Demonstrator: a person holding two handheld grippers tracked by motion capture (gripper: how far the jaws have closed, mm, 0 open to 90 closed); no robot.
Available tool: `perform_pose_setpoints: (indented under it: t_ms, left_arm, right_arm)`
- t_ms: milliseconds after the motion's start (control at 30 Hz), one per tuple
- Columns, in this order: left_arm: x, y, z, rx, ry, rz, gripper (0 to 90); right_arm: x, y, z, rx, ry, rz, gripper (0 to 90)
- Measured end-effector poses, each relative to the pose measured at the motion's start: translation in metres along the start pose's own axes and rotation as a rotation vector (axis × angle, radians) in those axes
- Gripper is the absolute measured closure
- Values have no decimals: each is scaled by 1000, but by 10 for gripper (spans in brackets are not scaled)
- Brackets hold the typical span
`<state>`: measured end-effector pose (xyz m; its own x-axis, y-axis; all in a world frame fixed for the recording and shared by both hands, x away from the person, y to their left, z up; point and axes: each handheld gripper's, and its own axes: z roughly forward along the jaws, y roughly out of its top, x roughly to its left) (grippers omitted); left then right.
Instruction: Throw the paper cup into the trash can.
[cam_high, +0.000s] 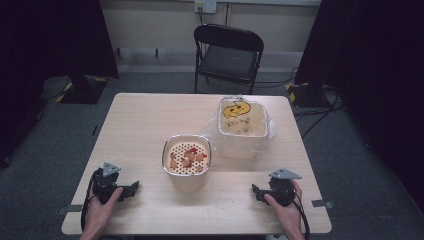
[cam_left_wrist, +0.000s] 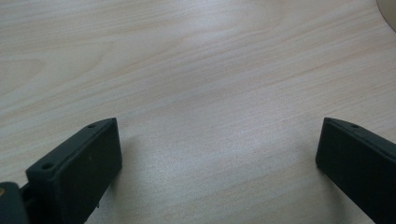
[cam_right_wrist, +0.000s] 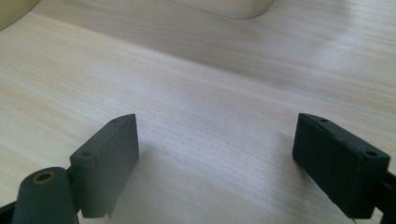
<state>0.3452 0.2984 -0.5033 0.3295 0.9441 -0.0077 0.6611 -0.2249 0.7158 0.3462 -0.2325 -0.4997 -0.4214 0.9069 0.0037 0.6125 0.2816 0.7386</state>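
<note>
Left gripper (cam_high: 131, 190), right gripper (cam_high: 256, 192): jaws apart, empty | strainer tub (cam_high: 186, 161) between | approach level, grip opposite rims evenly.

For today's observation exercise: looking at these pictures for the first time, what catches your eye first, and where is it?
Mid-table stands a cream tub whose perforated insert holds reddish food pieces. Behind it to the right sits a bin lined with a clear bag, yellow peel inside. At the near edge, the left claw and right claw rest open on the table, one on each side of the tub, holding nothing.
</note>
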Motion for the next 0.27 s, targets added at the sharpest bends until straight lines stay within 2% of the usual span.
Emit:
perform_pose_setpoints:
  t_ms: [33,267]
  left_arm:
    - [0,0,0,0,1,1,0]
    - [0,0,0,0,1,1,0]
  right_arm:
    - [1,1,1,5,-11,-17,122]
    - [0,1,2,9,-8,-20,115]
